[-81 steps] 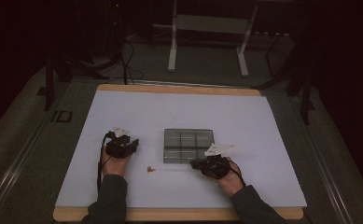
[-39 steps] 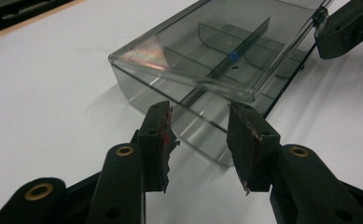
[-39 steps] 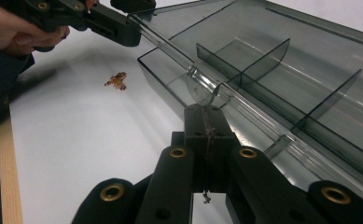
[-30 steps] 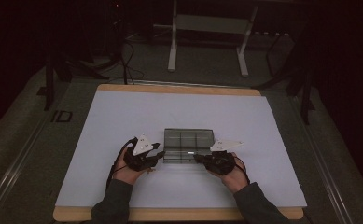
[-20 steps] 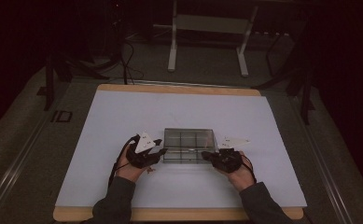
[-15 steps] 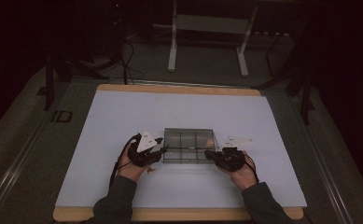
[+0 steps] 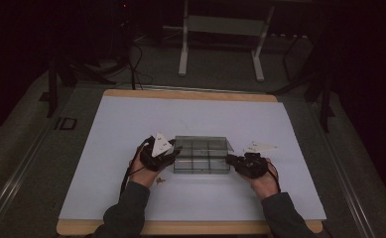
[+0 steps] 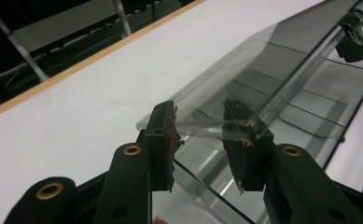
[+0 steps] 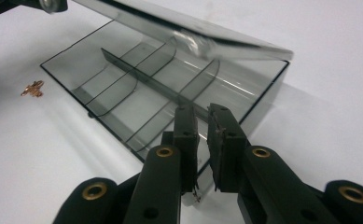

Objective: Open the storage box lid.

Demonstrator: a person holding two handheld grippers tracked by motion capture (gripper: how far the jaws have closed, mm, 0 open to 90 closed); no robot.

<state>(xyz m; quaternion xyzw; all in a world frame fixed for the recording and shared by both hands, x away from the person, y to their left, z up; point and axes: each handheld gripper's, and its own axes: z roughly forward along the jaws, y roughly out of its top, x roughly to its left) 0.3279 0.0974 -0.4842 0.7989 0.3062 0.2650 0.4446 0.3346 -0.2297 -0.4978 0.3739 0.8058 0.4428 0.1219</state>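
A clear smoky compartment box [image 7: 200, 166] sits mid-mat, its lid [image 7: 203, 144] tilted up off the base. My left gripper [image 7: 173, 157] is at the box's left end. In the left gripper view its jaws [image 8: 200, 114] have just been closing, and the lid's end edge [image 8: 263, 60] spans between both pads and is held raised. My right gripper [image 7: 228, 160] is at the right end. Its jaws [image 9: 200, 109] have just been opening and stand a narrow gap apart, astride the near end wall of the box [image 9: 123, 88], under the lifted lid [image 9: 193, 28].
A small copper-coloured piece [image 7: 160, 180] lies on the white mat [image 7: 131, 124] just in front of the box's left end, also visible beside the box [image 9: 33, 88]. The mat's wooden border [image 7: 190, 94] runs along the far side, with dark floor and a stand beyond.
The lid has lifted off the box base on the left gripper's side. The right hand has slid a little to the right along the mat, and its jaws have parted slightly.
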